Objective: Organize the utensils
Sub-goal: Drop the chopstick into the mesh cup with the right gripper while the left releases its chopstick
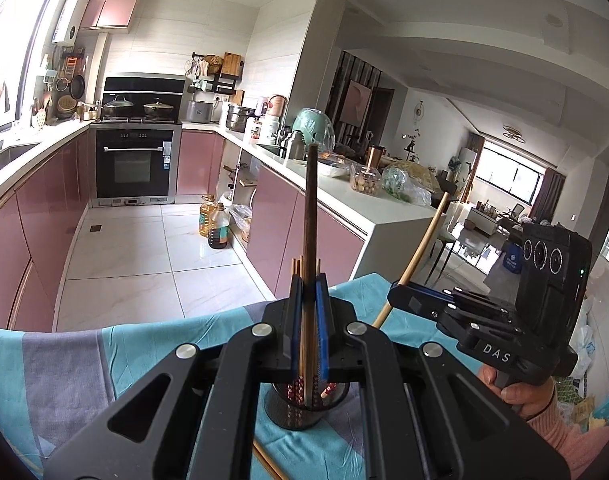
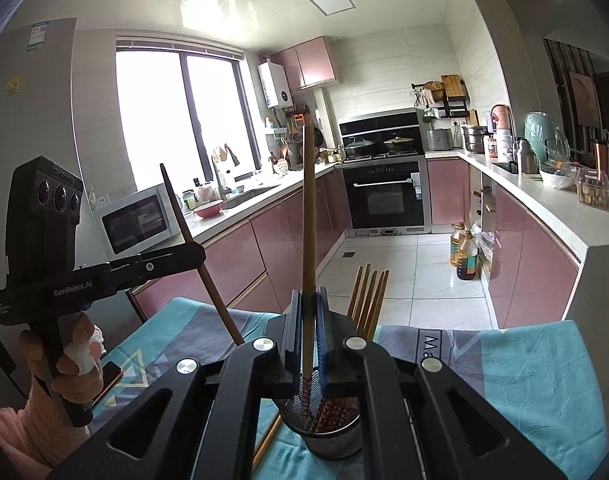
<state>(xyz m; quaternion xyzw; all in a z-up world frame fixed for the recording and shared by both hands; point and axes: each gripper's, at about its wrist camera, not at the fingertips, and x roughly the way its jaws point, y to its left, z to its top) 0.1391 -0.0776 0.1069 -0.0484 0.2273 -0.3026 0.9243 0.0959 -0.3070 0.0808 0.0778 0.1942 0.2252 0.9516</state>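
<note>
My left gripper (image 1: 309, 285) is shut on a dark brown chopstick (image 1: 311, 208) that stands upright above a black mesh holder (image 1: 300, 414). The right wrist view has this gripper (image 2: 199, 253) at the left, with its dark chopstick (image 2: 182, 220) tilted. My right gripper (image 2: 309, 298) is shut on a light brown chopstick (image 2: 308, 200), held upright with its patterned end over the mesh holder (image 2: 330, 438). From the left wrist view that gripper (image 1: 397, 287) is at the right, holding its light chopstick (image 1: 424, 240) slanted. Several chopsticks (image 2: 368, 300) stand in the holder.
The holder stands on a teal and grey cloth (image 2: 524, 380) over the table. Loose chopsticks (image 1: 269, 462) lie on the cloth near the holder. A phone (image 2: 109, 376) lies at the left by a person's hand (image 2: 74, 356). Pink kitchen cabinets (image 1: 52, 216) and oil bottles (image 1: 214, 222) lie beyond.
</note>
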